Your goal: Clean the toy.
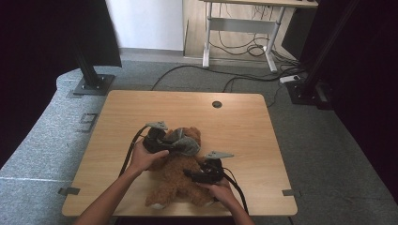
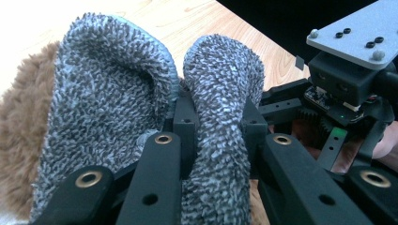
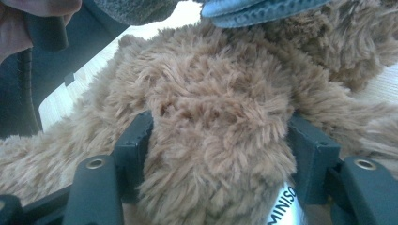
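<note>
A brown teddy bear (image 1: pixel 174 182) lies on the wooden table (image 1: pixel 141 108), its head toward the far side. Over the head hangs a grey fuzzy cloth piece (image 1: pixel 184 143) with a bluish lining. My left gripper (image 1: pixel 164 143) is shut on a fold of it; in the left gripper view the grey cloth (image 2: pixel 108 93) is pinched between my left gripper's (image 2: pixel 218 126) jaws. My right gripper (image 1: pixel 190 174) is at the bear's near side. In the right gripper view it (image 3: pixel 218 154) is shut on a thick brown limb (image 3: pixel 216 136) of the bear, with a silver label below.
A round cable hole (image 1: pixel 216 104) sits near the table's far edge. A black stand base (image 1: pixel 91 84) is on the grey floor at far left, another stand (image 1: pixel 305 91) at far right. A white-legged desk (image 1: pixel 244 28) with cables stands behind.
</note>
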`<state>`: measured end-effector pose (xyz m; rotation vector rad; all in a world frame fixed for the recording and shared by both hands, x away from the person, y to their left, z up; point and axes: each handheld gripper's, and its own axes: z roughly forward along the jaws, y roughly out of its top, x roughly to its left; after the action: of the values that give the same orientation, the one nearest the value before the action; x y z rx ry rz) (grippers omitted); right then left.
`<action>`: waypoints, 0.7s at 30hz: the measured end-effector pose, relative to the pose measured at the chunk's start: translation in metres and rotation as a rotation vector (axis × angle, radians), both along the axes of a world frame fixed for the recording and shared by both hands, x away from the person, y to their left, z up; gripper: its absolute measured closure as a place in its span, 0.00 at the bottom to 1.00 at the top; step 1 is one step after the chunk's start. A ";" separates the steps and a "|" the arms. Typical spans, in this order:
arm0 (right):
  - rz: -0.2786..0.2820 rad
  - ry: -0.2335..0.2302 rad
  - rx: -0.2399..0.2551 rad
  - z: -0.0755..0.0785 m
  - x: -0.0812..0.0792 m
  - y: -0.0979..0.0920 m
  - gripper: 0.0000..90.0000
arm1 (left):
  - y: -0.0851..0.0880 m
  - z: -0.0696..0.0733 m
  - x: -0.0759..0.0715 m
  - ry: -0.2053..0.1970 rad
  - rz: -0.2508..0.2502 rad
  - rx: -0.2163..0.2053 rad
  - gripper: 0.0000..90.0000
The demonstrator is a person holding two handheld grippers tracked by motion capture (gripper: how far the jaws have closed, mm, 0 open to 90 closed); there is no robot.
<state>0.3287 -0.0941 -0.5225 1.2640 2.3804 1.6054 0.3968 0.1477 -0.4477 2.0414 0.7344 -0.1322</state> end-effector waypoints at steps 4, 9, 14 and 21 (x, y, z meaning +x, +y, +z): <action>-0.001 0.000 0.003 0.000 0.000 0.000 0.39 | 0.002 -0.003 -0.002 0.006 0.003 0.000 0.83; -0.001 0.000 0.004 -0.001 0.000 -0.001 0.39 | 0.009 -0.008 -0.004 0.032 0.005 -0.019 0.83; -0.002 -0.002 0.005 -0.001 0.000 -0.001 0.39 | 0.017 -0.014 -0.009 0.042 0.019 -0.039 0.83; -0.004 -0.001 0.005 -0.001 -0.001 -0.001 0.39 | 0.030 -0.018 -0.022 0.053 0.031 -0.063 0.83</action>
<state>0.3276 -0.0951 -0.5233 1.2678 2.3730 1.6123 0.3753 0.1775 -0.4654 1.9727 0.7844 -0.1896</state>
